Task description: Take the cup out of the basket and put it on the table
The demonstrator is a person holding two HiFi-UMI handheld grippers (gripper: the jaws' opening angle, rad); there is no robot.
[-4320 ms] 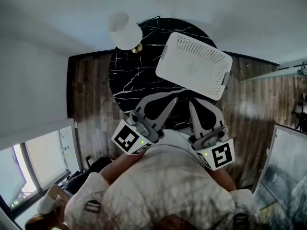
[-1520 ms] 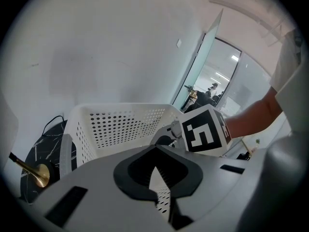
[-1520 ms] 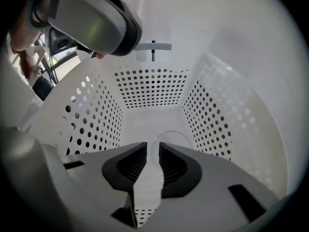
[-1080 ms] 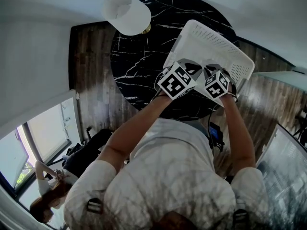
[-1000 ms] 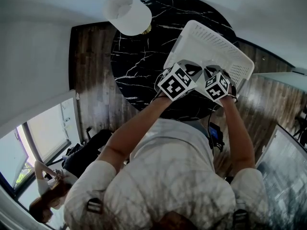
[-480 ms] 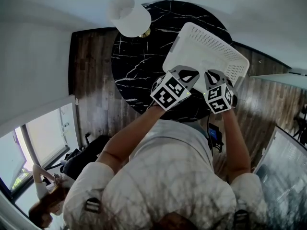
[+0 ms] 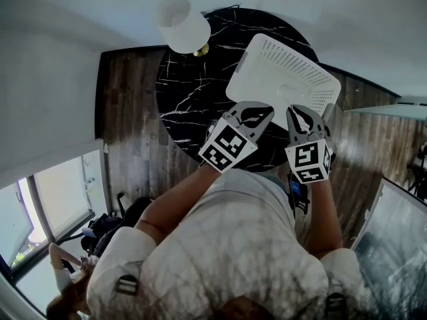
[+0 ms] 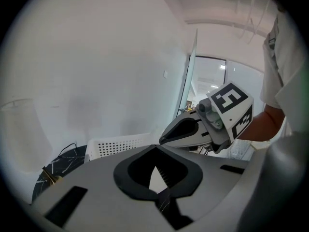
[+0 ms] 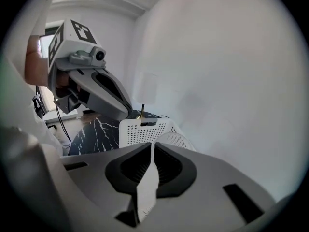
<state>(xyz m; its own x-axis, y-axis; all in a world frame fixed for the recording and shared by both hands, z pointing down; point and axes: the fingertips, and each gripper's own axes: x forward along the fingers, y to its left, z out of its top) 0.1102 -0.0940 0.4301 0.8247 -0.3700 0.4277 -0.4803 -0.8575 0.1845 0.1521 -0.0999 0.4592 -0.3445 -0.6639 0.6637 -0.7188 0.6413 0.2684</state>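
The white perforated basket (image 7: 283, 72) stands on the far right of the round black marble table (image 7: 190, 92). A faint pale shape inside it may be the cup; I cannot make it out clearly. My left gripper (image 7: 269, 107) and right gripper (image 7: 296, 109) hover side by side at the basket's near rim, both shut and holding nothing. In the left gripper view the basket's wall (image 8: 116, 146) lies beyond the closed jaws, with the right gripper (image 8: 162, 140) alongside. In the right gripper view the basket (image 9: 145, 132) is straight ahead and the left gripper (image 9: 127, 112) hangs above left.
A white-shaded lamp (image 7: 181, 24) with a brass base stands at the table's far left edge. Dark wooden floor (image 7: 127, 125) surrounds the table, and white walls stand close behind the basket. The table's left half (image 7: 180, 105) is bare marble.
Over the last second both grippers have drawn back from above the basket's inside to its near rim, towards the person. Both stayed shut.
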